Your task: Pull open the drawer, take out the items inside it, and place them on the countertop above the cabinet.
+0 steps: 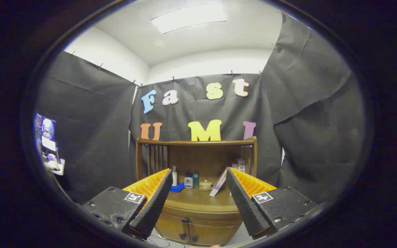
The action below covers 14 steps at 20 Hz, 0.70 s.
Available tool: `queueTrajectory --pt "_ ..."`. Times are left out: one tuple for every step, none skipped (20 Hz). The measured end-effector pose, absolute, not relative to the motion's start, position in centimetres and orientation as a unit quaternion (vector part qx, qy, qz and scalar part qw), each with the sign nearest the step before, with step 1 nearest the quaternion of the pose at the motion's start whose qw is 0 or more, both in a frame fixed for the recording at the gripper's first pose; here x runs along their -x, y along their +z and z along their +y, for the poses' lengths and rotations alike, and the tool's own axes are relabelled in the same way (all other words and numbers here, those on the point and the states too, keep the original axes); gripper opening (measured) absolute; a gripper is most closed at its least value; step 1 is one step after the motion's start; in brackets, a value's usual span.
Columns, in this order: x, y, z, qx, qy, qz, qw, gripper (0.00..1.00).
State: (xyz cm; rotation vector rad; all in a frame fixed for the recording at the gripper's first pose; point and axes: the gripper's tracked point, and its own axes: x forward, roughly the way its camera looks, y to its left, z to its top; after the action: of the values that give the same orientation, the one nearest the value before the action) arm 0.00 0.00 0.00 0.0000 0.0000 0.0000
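Note:
A wooden cabinet (202, 234) stands against the booth wall, straight ahead of me and some way off. Its curved drawer front (212, 218) sits flush under the countertop (198, 198), with a small dark knob (185, 219) in the middle. My gripper (198, 170) is open, fingers spread wide with nothing between them, and the cabinet shows in the gap. What the drawer holds is hidden.
On the countertop stand a white bottle (174, 175), a blue item (177, 187), a small jar (188, 181), a teal bottle (195, 179), a lidded beige bowl (205, 185) and a leaning card (218, 187). A railed wooden back (195, 142) rims it. Two small doors (171, 230) sit below. A screen (46, 132) glows far left.

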Motion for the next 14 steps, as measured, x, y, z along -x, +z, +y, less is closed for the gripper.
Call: queueTrajectory --pt "-0.1 -0.1 0.1 0.003 -0.001 0.003 1.0 0.98" --pt "-0.3 -0.3 0.2 0.007 -0.003 0.008 1.0 0.98" --pt "-0.8 -0.5 0.4 0.006 -0.005 0.011 1.0 0.98" --pt "-1.2 -0.5 0.6 0.003 -0.007 0.015 1.0 0.98" --pt "-1.6 -0.5 0.9 0.001 -0.005 0.016 1.0 0.98" --pt "-1.9 -0.4 1.2 0.0 -0.004 0.015 1.0 0.98" --pt "-2.1 -0.3 1.5 0.0 -0.003 0.014 1.0 0.98" --pt "-2.3 -0.2 1.9 0.0 -0.002 0.011 1.0 0.98" --pt "-2.3 -0.3 2.4 -0.002 0.0 0.009 1.0 0.98" --pt "-2.5 -0.4 2.9 -0.004 0.005 0.01 1.0 0.98" --pt "-2.7 -0.6 3.3 -0.007 0.008 0.012 1.0 0.98" --pt "-2.9 -1.0 3.7 -0.011 0.012 0.014 1.0 0.98" --pt "-3.2 -1.2 3.8 -0.014 0.011 0.015 1.0 0.98" --pt "-3.6 -1.4 3.7 -0.016 0.012 0.016 1.0 0.98"
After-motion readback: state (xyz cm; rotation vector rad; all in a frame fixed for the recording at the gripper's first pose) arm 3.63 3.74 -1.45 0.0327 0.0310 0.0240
